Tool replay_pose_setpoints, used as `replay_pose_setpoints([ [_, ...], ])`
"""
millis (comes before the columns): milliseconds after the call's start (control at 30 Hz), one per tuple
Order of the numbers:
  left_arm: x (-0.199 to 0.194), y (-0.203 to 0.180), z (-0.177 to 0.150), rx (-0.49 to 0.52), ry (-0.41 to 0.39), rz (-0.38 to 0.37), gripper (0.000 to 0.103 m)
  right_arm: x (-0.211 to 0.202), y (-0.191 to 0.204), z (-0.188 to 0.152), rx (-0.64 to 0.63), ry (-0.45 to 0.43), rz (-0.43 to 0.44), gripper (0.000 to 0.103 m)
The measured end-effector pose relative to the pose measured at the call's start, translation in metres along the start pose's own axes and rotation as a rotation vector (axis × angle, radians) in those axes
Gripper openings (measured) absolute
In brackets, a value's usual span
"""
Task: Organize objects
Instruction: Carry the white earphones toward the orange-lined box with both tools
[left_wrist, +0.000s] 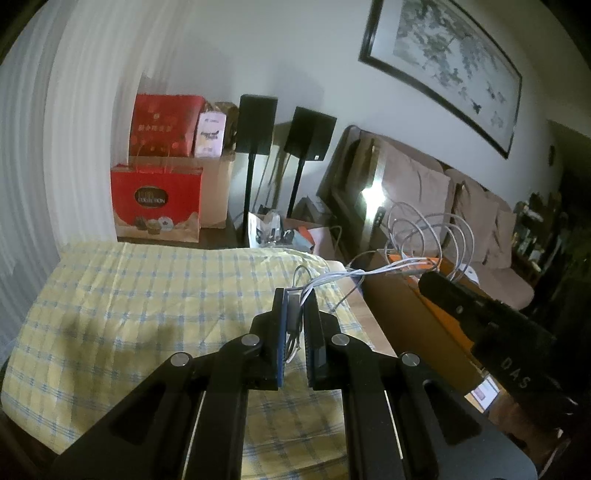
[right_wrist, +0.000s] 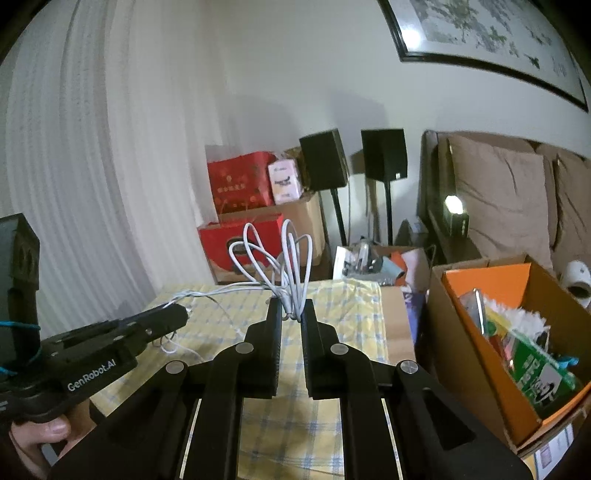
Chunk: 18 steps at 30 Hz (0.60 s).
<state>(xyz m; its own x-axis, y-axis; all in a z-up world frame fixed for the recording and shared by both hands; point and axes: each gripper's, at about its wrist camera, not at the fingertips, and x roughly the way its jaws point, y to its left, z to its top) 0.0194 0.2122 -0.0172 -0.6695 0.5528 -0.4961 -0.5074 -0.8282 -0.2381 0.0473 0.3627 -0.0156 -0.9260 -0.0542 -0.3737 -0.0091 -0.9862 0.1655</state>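
A checked cloth (right_wrist: 332, 424) covers the table; right of it sits an open carton (right_wrist: 476, 354) — sofa (right_wrist: 509, 206) behind.

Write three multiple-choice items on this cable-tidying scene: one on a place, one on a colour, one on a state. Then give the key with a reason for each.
1. Where is the open cardboard box, seen from the right wrist camera?
A. Right of the checked cloth
B. On the sofa
C. Under the speakers

2. What colour is the cable?
A. Black
B. White
C. Red

3. How is the right claw?
A. Wide open and empty
B. Shut on the cable
C. Shut on a green carton

Key: 1 A, the box stands just past the right edge of the checked cloth. 2 B, its loops show white against the red bags. 3 B, the loops rise from between the closed tips; the left claw pinches the cable's other end.
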Motion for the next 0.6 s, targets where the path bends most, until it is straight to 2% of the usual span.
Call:
replay_pose_setpoints([
  [200,-0.003,-0.001,0.001,-0.015,0.021,-0.005,0.008,-0.007,-0.004,0.004,0.031,-0.008,0.05,0.009],
  [600,-0.003,-0.014,0.005,0.022,0.014,-0.02,0.008,-0.019,-0.007,0.01,-0.002,-0.026,-0.007,0.009],
])
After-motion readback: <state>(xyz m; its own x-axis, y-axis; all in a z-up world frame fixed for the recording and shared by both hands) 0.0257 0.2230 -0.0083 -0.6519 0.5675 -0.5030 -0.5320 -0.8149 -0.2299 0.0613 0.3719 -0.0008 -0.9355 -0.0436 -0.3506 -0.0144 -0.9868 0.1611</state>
